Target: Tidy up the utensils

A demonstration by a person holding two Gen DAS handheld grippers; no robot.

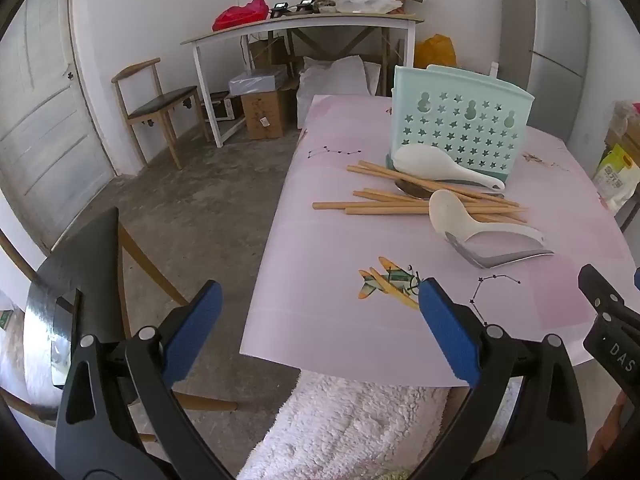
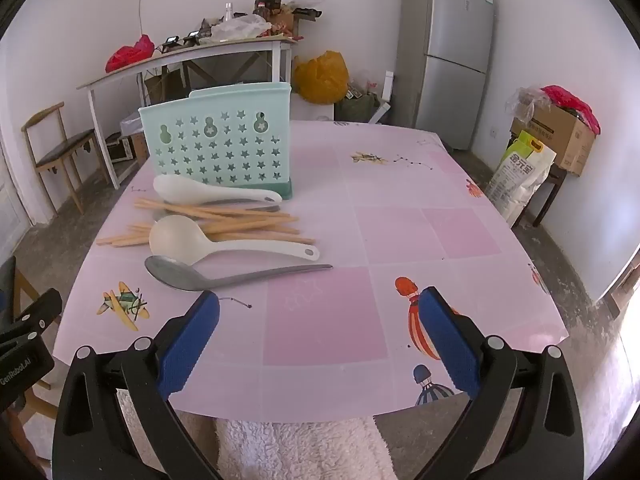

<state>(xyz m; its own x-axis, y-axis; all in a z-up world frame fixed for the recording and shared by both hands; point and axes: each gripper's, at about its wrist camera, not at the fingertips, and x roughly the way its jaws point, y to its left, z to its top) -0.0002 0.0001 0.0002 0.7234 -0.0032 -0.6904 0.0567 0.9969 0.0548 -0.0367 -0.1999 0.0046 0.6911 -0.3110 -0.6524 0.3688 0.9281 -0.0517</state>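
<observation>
Utensils lie piled just before the mint holder (image 2: 218,142): chopsticks (image 2: 224,222), two white spoons (image 2: 216,246), a metal spoon (image 2: 192,274), perhaps another beneath. We hold our left gripper (image 1: 318,322) and right gripper (image 2: 320,334) spread wide, empty, well short of it.

A table (image 2: 400,240) under a pale pink checked cloth printed with small aeroplanes and balloons carries everything. Toward its far left part stands a mint-green utensil holder (image 2: 224,144) with star cut-outs, upright. Just in front of the holder lies a white spoon (image 2: 208,194), handle pointing right. Nearer than that, a loose heap of wooden chopsticks (image 2: 224,224) lies spread roughly left to right. A cream ladle (image 2: 216,244) rests across the chopsticks' near side, and a metal spoon (image 2: 216,276) lies nearest, farthest from the holder.
</observation>
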